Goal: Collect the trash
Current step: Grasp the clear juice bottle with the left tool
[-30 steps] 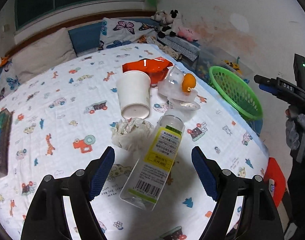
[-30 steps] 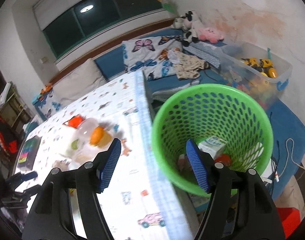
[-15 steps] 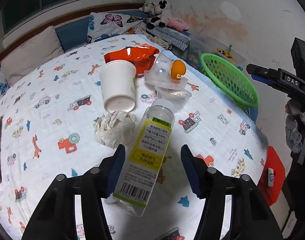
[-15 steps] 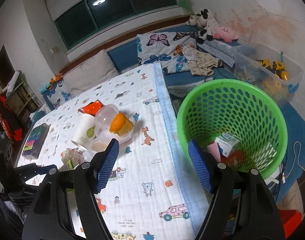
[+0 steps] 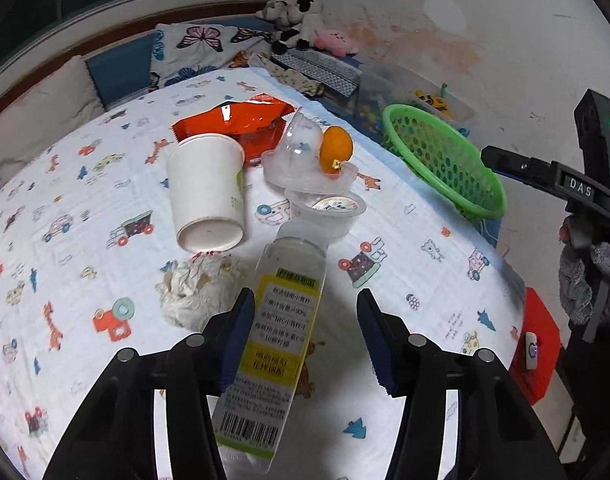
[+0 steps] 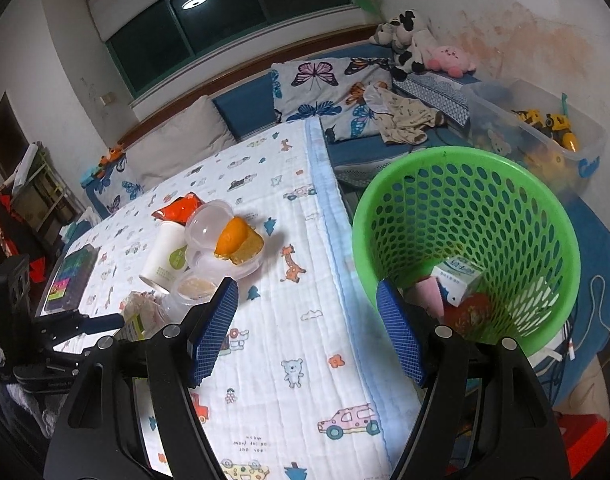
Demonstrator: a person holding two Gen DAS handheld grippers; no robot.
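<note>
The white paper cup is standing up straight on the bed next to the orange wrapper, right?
Not quite. The white paper cup is lying on its side, its round bottom facing the camera, as the left wrist view shows. It does sit on the bed next to the orange wrapper.

A bottle point(image 5: 283, 344) lies on the bed point(image 5: 405, 280), a tissue wad point(image 5: 193, 292) just left of it. Behind them lie a tipped cup point(image 5: 207, 194), a wrapper point(image 5: 233, 122) and a clear box point(image 5: 305, 160) with a tub point(image 5: 329, 210) before it. The basket point(image 6: 505, 184) stands off the bed's right edge, a carton point(image 6: 459, 278) in it.
</note>
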